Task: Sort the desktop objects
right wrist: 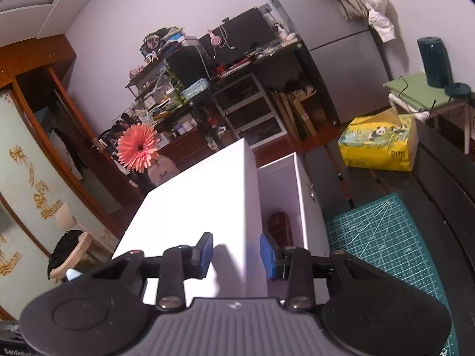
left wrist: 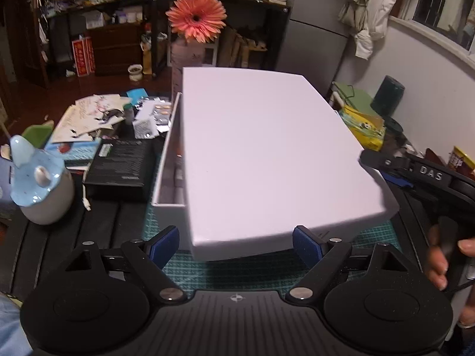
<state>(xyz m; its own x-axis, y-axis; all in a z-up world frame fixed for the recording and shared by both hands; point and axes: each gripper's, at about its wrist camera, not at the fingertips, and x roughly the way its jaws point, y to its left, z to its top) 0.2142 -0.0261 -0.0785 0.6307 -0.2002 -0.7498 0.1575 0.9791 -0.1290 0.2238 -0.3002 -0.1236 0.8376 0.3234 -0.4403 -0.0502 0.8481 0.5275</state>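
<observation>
The flat white cardboard lid (left wrist: 267, 154) is looking light, stiff and smooth, so it is likely to slide between rubber pads unless it is pinched across a folded rim, where the card is doubled and firmest; squeezing the broad top panel would only be denting it. It is lying skewed over the open white cardboard box (left wrist: 169, 160), shifted so that 1 long strip of the box's inside is showing, and both are sitting on the green gridded cutting mat (left wrist: 237, 270) on the dark slatted table (left wrist: 59, 237).

The right gripper (right wrist: 236, 255) is straddling the lid's side wall, 1 blue pad above the top panel and 1 beside the wall; whether the pads are actually pressing on the card I cannot tell. The left gripper (left wrist: 236, 244) is hovering at the lid's near edge with its fingers spread wide and nothing between them.

A dark red object (right wrist: 279, 225) is standing inside the box. To the left, a grey cup with a pale blue ceramic cover (left wrist: 41, 184) and a black carton (left wrist: 121, 166) are waiting beside loose papers.
</observation>
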